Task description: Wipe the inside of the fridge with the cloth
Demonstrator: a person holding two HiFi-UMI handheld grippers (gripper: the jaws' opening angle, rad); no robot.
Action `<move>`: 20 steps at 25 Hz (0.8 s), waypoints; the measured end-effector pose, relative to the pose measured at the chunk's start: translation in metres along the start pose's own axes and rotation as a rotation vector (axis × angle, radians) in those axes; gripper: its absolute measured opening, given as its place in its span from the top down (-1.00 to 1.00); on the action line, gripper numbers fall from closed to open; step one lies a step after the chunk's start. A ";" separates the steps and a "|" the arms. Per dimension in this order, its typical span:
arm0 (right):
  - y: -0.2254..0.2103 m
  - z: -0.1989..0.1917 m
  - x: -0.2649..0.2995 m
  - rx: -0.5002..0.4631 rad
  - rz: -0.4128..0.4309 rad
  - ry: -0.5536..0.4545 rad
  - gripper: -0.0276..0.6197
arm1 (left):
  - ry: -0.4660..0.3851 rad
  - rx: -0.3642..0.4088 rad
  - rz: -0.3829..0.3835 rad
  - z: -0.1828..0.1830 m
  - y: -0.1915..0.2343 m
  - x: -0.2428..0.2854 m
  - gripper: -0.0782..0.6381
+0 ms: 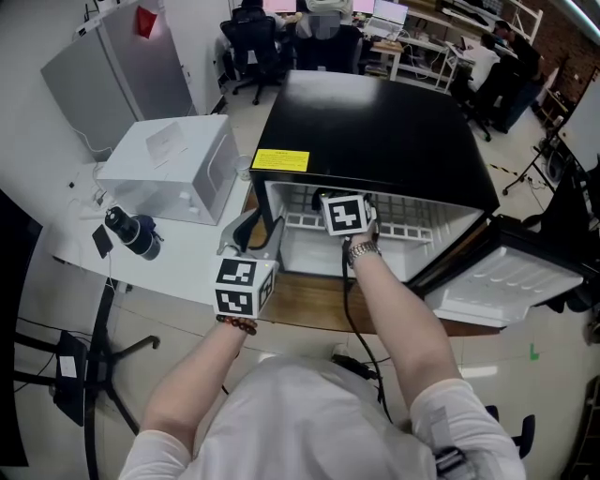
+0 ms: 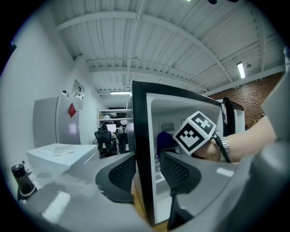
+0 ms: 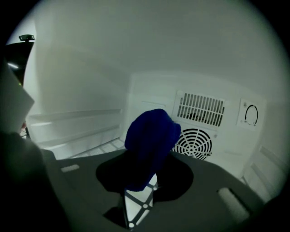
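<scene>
Cloth (image 3: 149, 136) is pinched by right gripper (image 3: 138, 186), with room left inside fridge (image 1: 375, 131). Left wall edge (image 2: 140, 136) is clamped by left gripper (image 2: 145, 170); right jaw tips are hidden.

I'm in an open-plan office: behind the black box-shaped mini fridge (image 1: 375, 131) are black swivel office chairs (image 1: 255, 42) and white desks (image 1: 412, 45) with lit monitors (image 1: 389, 11). A red brick wall (image 1: 562, 39) stands to its right.

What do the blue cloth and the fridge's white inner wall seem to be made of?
Blue cloth: probably terry or microfibre, matte; its surface looks fuzzy and it folds limply.
Fridge's inner wall: likely moulded plastic, smooth, white, with a faint sheen; vent slots are formed into it.
</scene>
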State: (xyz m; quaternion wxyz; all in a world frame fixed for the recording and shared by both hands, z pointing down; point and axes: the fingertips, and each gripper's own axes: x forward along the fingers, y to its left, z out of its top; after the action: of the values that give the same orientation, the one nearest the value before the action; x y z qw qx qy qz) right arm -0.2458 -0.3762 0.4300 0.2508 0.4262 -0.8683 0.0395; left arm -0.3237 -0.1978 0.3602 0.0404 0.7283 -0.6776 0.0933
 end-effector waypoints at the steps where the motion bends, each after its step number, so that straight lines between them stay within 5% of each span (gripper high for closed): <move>1: -0.005 -0.001 -0.001 0.002 -0.008 0.004 0.57 | 0.000 0.000 0.000 0.000 0.000 0.000 0.34; 20: -0.093 -0.036 -0.030 0.081 -0.133 0.054 0.57 | -0.003 -0.011 -0.002 0.000 0.000 -0.001 0.34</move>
State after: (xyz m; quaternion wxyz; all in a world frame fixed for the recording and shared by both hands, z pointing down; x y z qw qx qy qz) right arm -0.1449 -0.4034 0.4337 0.2588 0.4913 -0.8287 0.0696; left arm -0.3241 -0.1970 0.3602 0.0436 0.7288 -0.6776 0.0883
